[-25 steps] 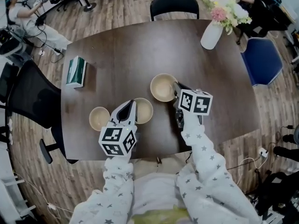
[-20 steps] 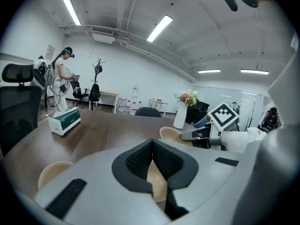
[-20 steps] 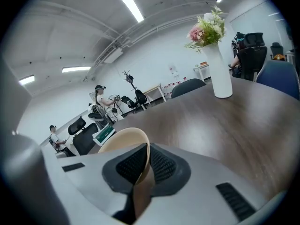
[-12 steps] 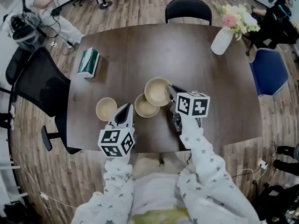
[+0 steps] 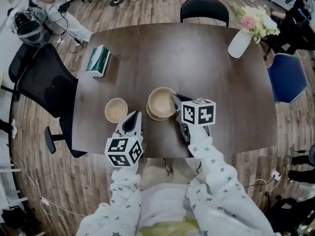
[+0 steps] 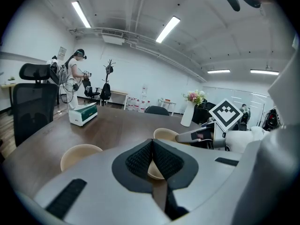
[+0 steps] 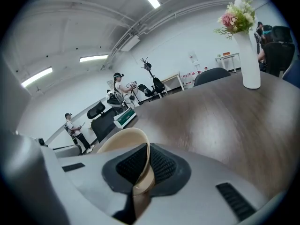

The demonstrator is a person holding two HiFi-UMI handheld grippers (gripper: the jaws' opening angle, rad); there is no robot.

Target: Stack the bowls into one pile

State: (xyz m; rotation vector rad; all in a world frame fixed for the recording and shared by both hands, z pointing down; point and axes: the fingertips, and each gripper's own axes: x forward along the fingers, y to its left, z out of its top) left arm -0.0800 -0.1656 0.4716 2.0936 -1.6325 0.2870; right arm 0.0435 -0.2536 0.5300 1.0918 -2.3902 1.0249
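Right fingers (image 7: pixel 161 165) astride bowl (image 7: pixel 123 142) rim

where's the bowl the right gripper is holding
In the head view's centre, the held bowl overlaps a second bowl, with the right gripper shut on its right rim; the third bowl lies apart, left.

You have three tan, round bowls, all mouth-up. The held bowl (image 5: pixel 161 101) has its near rim pinched between your right fingers (image 7: pixel 162 165) and overlaps the second bowl (image 5: pixel 152 115) beneath it. That one lies just ahead of your left fingers (image 6: pixel 139 160). The third bowl (image 5: pixel 116 110) sits alone on the worktop (image 5: pixel 197 58), to their left.
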